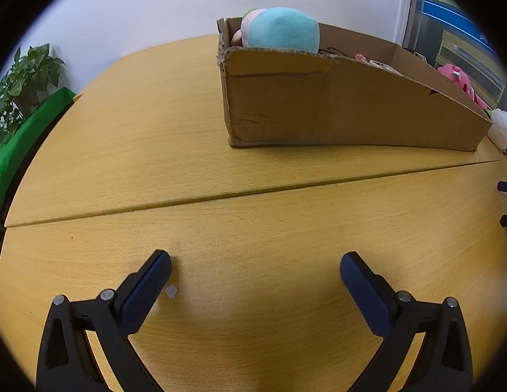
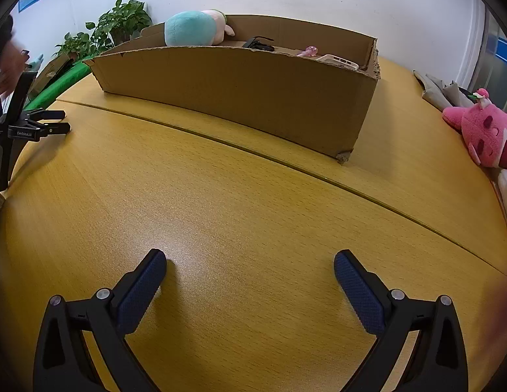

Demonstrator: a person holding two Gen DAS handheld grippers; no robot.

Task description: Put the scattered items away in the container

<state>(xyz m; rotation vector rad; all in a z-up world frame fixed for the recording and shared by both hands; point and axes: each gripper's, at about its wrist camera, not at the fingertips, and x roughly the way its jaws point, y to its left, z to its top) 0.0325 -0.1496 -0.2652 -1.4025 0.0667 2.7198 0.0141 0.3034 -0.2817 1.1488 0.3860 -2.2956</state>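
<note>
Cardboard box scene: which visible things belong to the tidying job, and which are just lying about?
Job:
cardboard box
teal plush in box
pink plush on table
left gripper, right gripper, open

Bystanders:
potted plant
green cloth

Wooden table (image 2: 240, 202), cardboard box (image 2: 253, 88), pink plush (image 2: 482, 134), white scrap (image 1: 171, 291)

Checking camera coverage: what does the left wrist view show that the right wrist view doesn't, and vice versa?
Left wrist only: a small white scrap on the wooden table beside the open left claw.

Right wrist only: a black strap-like item and flat white device inside the box, grey cloth, the open right claw.

Both: brown cardboard box, teal plush, pink plush toy, potted plant.
</note>
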